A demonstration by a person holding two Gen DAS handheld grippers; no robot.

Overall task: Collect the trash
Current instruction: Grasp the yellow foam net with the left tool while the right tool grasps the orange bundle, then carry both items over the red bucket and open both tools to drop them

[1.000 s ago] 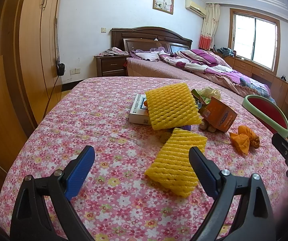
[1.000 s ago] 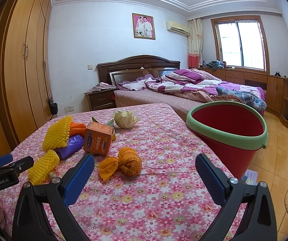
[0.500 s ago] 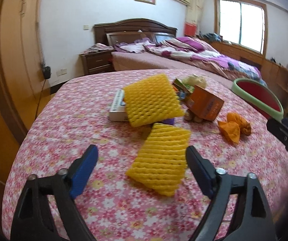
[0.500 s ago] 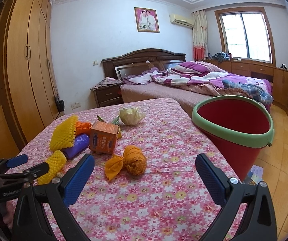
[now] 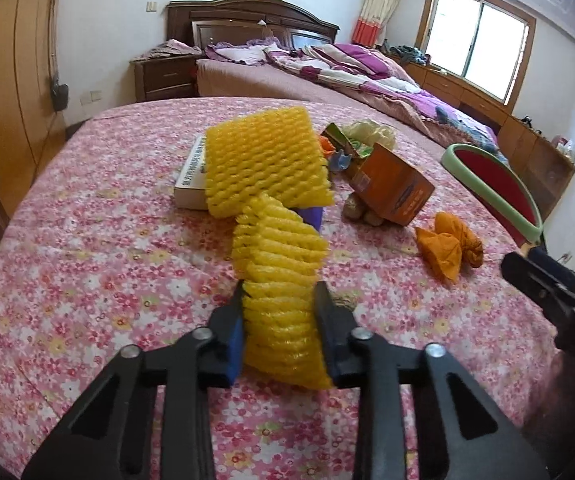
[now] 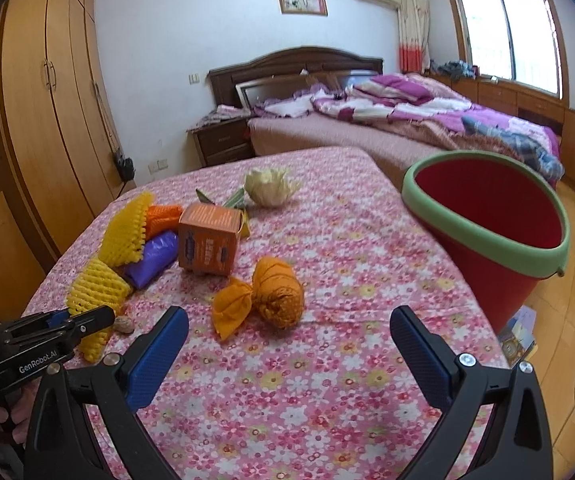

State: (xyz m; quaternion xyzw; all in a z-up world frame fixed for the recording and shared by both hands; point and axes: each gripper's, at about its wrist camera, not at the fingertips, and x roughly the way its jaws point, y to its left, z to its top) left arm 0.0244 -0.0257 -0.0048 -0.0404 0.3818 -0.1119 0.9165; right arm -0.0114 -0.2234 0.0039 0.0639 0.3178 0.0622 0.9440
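My left gripper [image 5: 281, 300] is shut on a yellow foam net sleeve [image 5: 279, 280], squeezing its near end on the floral tablecloth; it also shows in the right wrist view [image 6: 95, 288]. Behind it lie a second yellow foam net [image 5: 263, 168], a purple bag [image 6: 151, 256], an orange box [image 5: 395, 188], an orange crumpled wrapper [image 6: 263, 300] and a pale crumpled wrapper [image 6: 267, 188]. My right gripper [image 6: 287, 344] is open and empty, just short of the orange wrapper. A red bucket with a green rim [image 6: 487, 236] stands off the table's right edge.
A white box [image 5: 191, 180] lies under the far foam net. A small nut [image 6: 123, 325] lies beside the held sleeve. The table [image 5: 87, 240] has a pink floral cloth. A bed [image 6: 407, 120] and a wooden wardrobe [image 6: 47, 120] stand behind.
My left gripper has moved forward and closed on the near yellow foam sleeve. My right gripper has tilted down and edged closer to the orange wrapper, still open.
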